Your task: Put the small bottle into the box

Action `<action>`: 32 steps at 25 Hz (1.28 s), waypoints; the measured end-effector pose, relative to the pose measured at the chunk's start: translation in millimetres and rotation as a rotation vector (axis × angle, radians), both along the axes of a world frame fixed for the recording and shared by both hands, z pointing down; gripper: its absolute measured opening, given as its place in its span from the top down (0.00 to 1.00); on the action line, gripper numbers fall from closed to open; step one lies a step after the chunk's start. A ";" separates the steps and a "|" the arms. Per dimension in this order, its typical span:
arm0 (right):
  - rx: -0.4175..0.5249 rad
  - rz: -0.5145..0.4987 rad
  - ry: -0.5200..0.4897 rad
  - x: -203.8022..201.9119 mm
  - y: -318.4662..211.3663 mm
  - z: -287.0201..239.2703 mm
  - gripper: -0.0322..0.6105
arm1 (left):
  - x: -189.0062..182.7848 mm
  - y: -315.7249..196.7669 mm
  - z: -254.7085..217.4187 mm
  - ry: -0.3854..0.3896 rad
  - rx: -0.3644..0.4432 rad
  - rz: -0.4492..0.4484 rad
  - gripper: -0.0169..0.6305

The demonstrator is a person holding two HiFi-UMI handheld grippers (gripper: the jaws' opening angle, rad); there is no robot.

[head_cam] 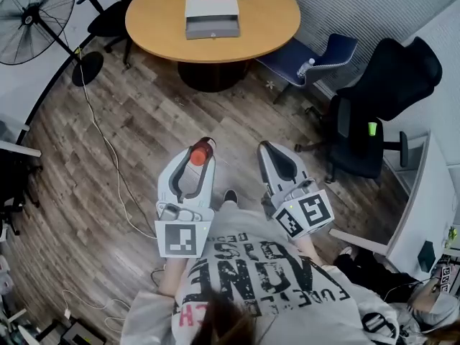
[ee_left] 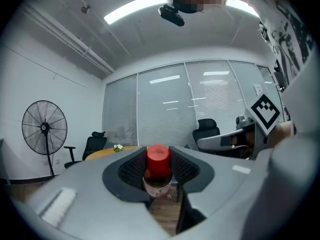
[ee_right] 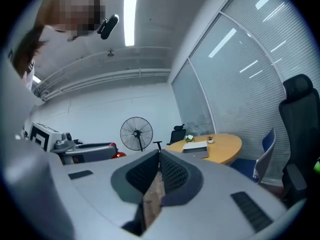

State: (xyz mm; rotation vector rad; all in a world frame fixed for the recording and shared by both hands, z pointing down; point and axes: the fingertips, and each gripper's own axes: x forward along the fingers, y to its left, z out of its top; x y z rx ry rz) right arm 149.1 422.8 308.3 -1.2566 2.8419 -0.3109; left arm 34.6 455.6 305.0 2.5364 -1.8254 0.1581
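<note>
the left gripper [head_cam: 200, 152] clamps the red-capped small bottle [ee_left: 158, 178] upright, well apart from the grey box [head_cam: 212, 17] on the round table [head_cam: 154, 31]. carry it level and steady; the right gripper [head_cam: 267, 149] is pinched together, empty.

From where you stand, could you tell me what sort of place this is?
Probably an office meeting room: a round wooden table with office chairs beside it, blind-covered glass partitions, and a standing fan on the wood floor.

Small bottle [ee_left: 158, 178] has red cap; box [head_cam: 212, 18] is grey.
</note>
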 end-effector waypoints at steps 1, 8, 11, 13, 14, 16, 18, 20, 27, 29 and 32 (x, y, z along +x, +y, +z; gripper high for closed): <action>0.003 -0.002 0.000 -1.8 2.2 -1.0 0.93 | -1.7 1.9 -0.8 -0.002 0.002 0.001 0.75; 0.027 -0.015 -0.030 -5.8 8.8 -11.6 0.93 | -5.9 6.2 -9.0 0.001 0.019 -0.002 0.75; 0.038 -0.014 -0.047 -0.4 6.3 -15.5 0.93 | -2.1 3.9 -10.7 0.006 0.031 -0.002 0.75; 0.038 -0.015 -0.047 4.1 3.0 -14.7 0.93 | 1.6 1.7 -10.7 0.006 0.032 -0.005 0.75; 0.035 -0.016 -0.047 6.7 1.7 -13.5 0.93 | 3.4 1.4 -9.4 0.004 0.026 -0.007 0.75; 0.029 -0.014 -0.049 12.3 -0.5 -10.1 0.93 | 6.3 1.9 -5.8 -0.008 0.014 -0.012 0.75; 0.020 -0.009 -0.052 17.9 -3.0 -6.2 0.93 | 7.9 1.3 -4.1 -0.018 0.020 -0.020 0.75; 0.009 -0.006 -0.053 21.0 -5.2 -2.3 0.93 | 6.8 0.5 -2.0 -0.022 0.018 -0.034 0.75; -0.014 -0.013 -0.050 13.5 -21.1 4.3 0.93 | -5.7 -12.2 4.7 -0.021 -0.007 -0.059 0.75; -0.015 -0.014 -0.050 7.5 -30.4 4.8 0.93 | -11.1 -22.1 5.1 -0.013 -0.006 -0.061 0.75; -0.021 -0.011 -0.046 -2.5 -49.7 6.3 0.93 | -21.7 -43.1 4.6 -0.012 0.000 -0.056 0.75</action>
